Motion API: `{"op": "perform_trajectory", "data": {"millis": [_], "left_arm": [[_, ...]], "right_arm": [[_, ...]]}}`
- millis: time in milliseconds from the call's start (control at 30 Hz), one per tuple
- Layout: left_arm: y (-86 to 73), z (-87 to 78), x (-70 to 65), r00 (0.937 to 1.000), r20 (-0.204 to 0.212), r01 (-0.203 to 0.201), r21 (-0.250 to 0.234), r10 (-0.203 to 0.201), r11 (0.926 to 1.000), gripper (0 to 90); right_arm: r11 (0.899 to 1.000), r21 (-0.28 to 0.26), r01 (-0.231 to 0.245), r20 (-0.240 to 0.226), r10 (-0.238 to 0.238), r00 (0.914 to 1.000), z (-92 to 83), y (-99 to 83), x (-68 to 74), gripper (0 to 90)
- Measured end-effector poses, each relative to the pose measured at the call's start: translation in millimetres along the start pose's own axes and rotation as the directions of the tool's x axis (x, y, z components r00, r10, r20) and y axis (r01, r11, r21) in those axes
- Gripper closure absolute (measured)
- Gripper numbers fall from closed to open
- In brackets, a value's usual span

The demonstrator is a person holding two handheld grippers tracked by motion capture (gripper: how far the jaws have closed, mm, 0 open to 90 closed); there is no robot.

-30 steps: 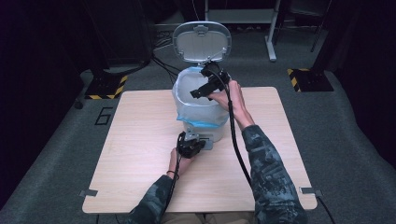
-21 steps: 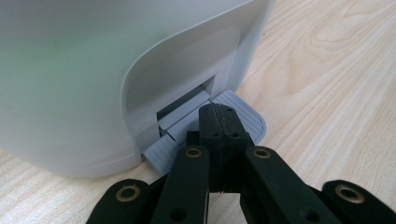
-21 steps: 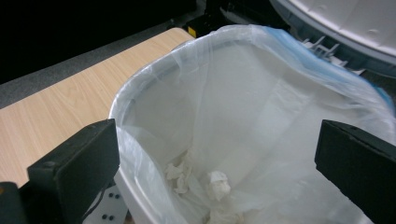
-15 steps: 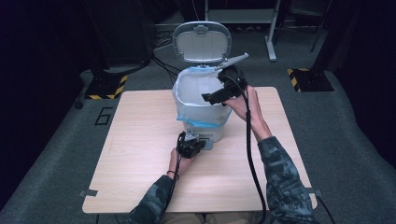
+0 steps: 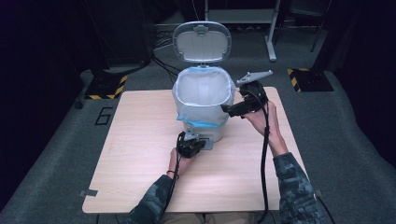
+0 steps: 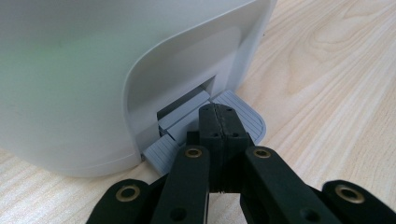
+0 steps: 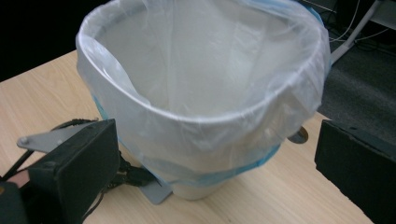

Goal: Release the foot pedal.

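Pedal bin (image 5: 201, 105), white, lid (image 5: 201, 41) raised, bag-lined; centre of the table (image 5: 140, 154). Left claw (image 5: 190, 147), jaws closed on nothing, presses the grey pedal (image 6: 243, 116) at lower centre. Right claw (image 5: 229, 110), jaws wide apart, empty, beside the liner (image 7: 205, 93) rim. Advice: hold pedal pressure steady; seat liner evenly.

White bin (image 7: 205, 154) lined with clear bag (image 7: 205, 56), wooden table (image 7: 280, 196), tool jaws wide apart
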State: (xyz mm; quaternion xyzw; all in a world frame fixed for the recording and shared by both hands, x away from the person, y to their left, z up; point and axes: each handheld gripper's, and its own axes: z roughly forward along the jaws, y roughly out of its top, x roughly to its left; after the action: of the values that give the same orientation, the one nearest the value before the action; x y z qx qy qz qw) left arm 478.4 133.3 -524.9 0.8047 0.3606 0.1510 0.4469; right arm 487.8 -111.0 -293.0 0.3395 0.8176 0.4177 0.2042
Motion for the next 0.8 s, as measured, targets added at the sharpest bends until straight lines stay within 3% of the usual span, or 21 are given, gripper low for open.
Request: {"op": "perform_trajectory", "data": {"millis": [200,800], "left_arm": [[0.1,-0.1,2.8,0.9994,0.023,0.026,0.002,-0.026,0.9997,90.0],[0.2,-0.3,3.5,0.9994,0.023,0.027,0.004,-0.027,0.9996,90.0]], "right_arm": [[1.0,0.009,-0.024,0.017,0.024,0.9996,-3.0,-21.1,-4.6,0.0],[0.996,0.022,-0.089,0.06,0.088,0.9943,-14.9,-83.1,-15.6,0.0]]}}
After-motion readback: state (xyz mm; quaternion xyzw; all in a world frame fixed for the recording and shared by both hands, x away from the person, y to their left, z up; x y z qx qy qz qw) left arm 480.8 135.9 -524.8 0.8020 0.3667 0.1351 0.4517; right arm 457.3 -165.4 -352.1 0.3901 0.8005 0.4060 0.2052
